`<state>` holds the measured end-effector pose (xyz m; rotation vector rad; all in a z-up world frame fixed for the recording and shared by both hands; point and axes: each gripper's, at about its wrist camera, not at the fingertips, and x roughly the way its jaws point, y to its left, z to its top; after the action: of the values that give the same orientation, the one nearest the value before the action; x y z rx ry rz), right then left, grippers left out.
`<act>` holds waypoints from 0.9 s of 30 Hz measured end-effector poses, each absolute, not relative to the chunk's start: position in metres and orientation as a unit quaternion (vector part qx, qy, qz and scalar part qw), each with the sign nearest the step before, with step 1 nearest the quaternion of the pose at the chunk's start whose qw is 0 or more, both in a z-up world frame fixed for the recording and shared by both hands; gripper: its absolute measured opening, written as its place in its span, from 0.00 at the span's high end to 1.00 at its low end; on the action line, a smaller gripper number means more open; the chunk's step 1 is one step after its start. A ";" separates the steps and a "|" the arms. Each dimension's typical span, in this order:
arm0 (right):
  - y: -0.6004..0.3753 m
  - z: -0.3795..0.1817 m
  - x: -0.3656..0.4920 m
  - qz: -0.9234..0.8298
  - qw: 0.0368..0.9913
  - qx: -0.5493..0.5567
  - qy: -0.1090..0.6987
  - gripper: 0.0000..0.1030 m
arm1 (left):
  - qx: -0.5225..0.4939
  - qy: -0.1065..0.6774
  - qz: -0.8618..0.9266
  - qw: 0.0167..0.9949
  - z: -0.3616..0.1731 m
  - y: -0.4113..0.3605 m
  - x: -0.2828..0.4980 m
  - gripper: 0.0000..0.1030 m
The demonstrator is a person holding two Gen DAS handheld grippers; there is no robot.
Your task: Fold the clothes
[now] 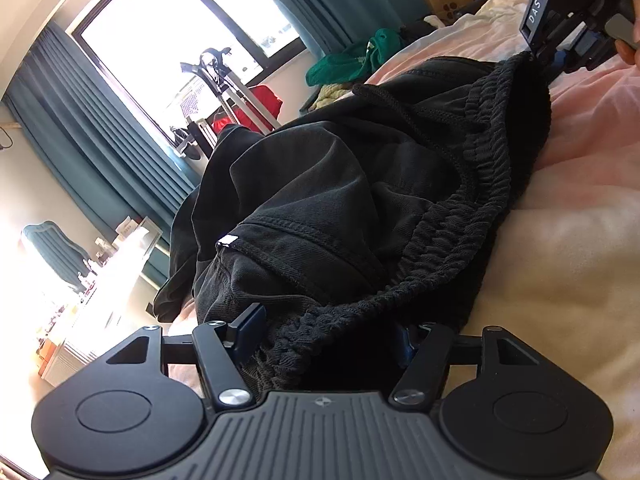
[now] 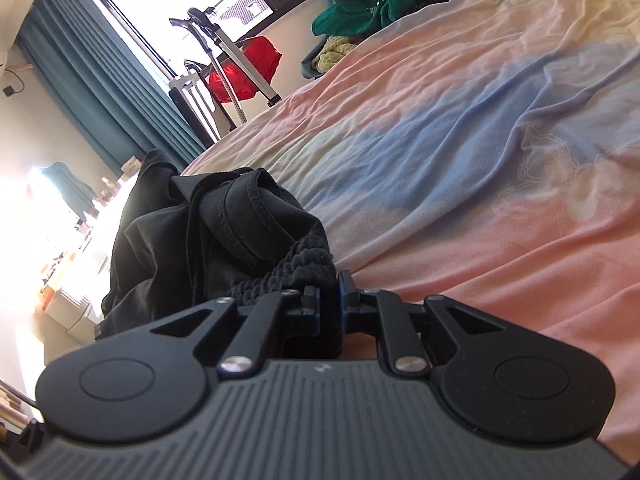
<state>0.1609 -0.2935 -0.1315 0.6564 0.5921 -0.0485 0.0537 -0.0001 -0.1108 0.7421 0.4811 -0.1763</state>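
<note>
Black cotton shorts with a ribbed elastic waistband, crumpled on the bed.
The garment lies in a loose heap on the pastel pink-and-blue bedsheet, waistband stretched along its near edge, a black drawstring trailing over the folds, a small white tag at a seam.

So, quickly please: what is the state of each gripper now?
Left gripper: jaws apart, with the ribbed waistband of the black shorts between them, not clamped.
Right gripper: closed on the waistband's other end.
</note>
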 end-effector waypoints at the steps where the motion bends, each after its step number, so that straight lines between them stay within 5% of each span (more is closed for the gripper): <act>1: -0.293 -0.134 0.163 -0.029 0.903 0.313 0.292 0.76 | 0.344 0.239 -0.084 0.904 -0.109 0.001 0.057 0.40; 4: -0.291 -0.142 0.168 -0.040 0.905 0.299 0.301 0.62 | 0.317 0.243 -0.076 0.914 -0.106 0.005 0.063 0.47; 9: -0.284 -0.146 0.173 -0.021 0.920 0.271 0.281 0.63 | 0.290 0.227 -0.051 0.928 -0.095 0.012 0.067 0.72; 10: -0.281 -0.143 0.172 -0.013 0.925 0.262 0.275 0.69 | 0.290 0.224 -0.044 0.929 -0.094 0.013 0.066 0.75; 11: -0.277 -0.139 0.171 -0.006 0.930 0.253 0.268 0.87 | 0.289 0.221 -0.036 0.931 -0.093 0.015 0.065 0.83; 12: -0.274 -0.136 0.169 0.002 0.934 0.244 0.262 0.88 | 0.292 0.218 -0.027 0.931 -0.092 0.016 0.064 0.86; 18: -0.262 -0.106 0.150 0.026 0.949 0.214 0.231 0.90 | 0.287 0.199 0.012 0.937 -0.082 0.022 0.067 0.89; 27: -0.217 -0.071 0.106 0.150 0.924 0.268 0.228 0.90 | 0.039 0.126 0.126 0.983 0.045 0.122 0.064 0.91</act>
<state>0.1056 -0.2169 -0.0713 0.5495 0.4688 0.3074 0.0640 0.1225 0.0449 0.0782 0.2540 0.2525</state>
